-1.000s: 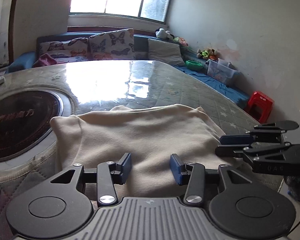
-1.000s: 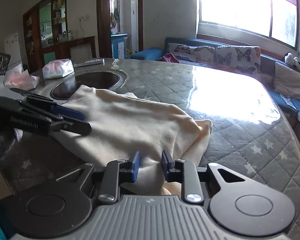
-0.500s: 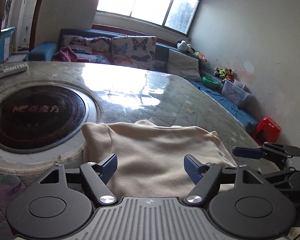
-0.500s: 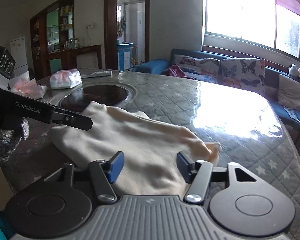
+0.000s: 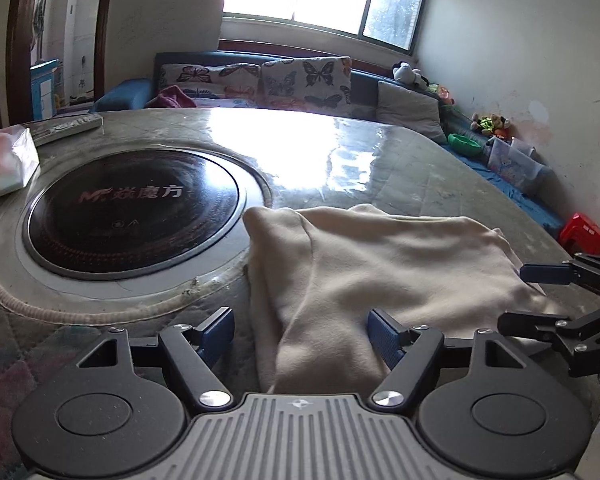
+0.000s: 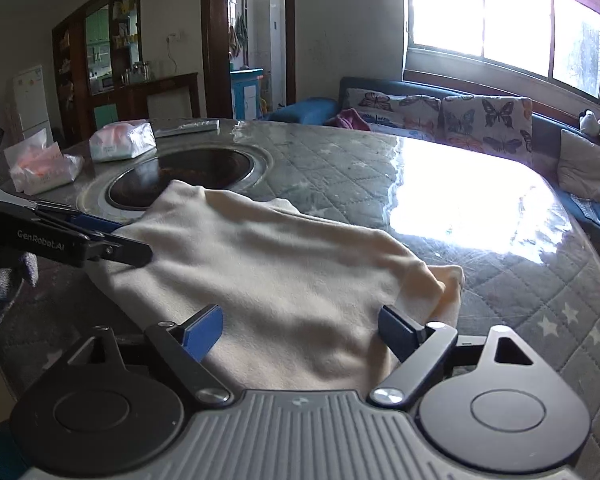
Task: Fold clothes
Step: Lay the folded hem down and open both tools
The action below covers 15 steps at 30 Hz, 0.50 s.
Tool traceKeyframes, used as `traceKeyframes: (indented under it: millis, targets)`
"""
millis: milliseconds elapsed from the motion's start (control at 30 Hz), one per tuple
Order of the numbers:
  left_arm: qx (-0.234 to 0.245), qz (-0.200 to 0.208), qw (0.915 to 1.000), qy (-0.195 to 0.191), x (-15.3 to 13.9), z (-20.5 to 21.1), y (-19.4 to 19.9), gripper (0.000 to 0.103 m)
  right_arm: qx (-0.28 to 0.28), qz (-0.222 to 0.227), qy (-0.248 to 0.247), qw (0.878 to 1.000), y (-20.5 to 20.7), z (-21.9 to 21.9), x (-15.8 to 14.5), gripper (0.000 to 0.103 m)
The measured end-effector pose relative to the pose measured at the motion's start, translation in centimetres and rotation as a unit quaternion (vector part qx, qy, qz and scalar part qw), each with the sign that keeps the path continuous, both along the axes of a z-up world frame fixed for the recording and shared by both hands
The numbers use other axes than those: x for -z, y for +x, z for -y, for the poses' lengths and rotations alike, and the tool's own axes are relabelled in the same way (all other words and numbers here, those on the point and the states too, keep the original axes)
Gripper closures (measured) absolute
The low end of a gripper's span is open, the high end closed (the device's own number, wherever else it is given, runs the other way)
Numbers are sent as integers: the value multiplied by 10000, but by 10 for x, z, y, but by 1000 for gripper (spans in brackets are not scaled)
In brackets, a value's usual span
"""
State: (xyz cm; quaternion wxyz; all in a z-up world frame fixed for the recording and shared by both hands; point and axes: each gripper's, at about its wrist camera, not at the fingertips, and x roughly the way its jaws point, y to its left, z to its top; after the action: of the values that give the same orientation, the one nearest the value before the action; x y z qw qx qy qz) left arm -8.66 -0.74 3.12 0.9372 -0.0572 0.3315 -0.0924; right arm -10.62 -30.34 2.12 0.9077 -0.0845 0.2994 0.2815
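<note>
A cream garment (image 5: 384,264) is laid flat on the near part of a round desk (image 5: 380,160), folded into a rough rectangle. One far corner of it lies at the rim of the dark round hob (image 5: 136,208) set into the desk's middle.

The left gripper (image 5: 302,334) is held low over the garment's near edge. Its jaws are spread wide; the cloth is seen between them, but it is not pinched. The right gripper (image 6: 302,326) is held over the other end of the same near edge. Its jaws are opening, with cloth seen between the blue pads (image 6: 204,328) and no grip on it. Each gripper is seen at the edge of the other's view, and a grey-gloved hand (image 6: 4,284) is seen behind the left one.

Two tissue packs (image 6: 122,140) and a remote (image 6: 188,126) are seen on the far side of the hob. A sofa (image 6: 440,108) with butterfly cushions is seen under the window.
</note>
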Motion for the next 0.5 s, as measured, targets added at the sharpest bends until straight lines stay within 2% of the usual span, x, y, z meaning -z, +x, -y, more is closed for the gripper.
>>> traceKeyframes:
  millis: [67, 167, 333, 500]
  targets:
    - [-29, 117, 9998, 162, -5, 1, 3, 27, 16, 34, -4, 10000, 0, 2, -2, 12]
    - [-17, 253, 9989, 397, -9, 4, 11, 27, 63, 110, 62, 9999, 3, 5, -9, 0]
    - [-95, 282, 9956, 890, -2, 8, 30, 27, 228, 237, 70, 9994, 14, 6, -14, 0]
    - [-91, 285, 9955, 899, -6, 6, 37, 26, 314, 103, -154, 9993, 27, 6, -6, 0]
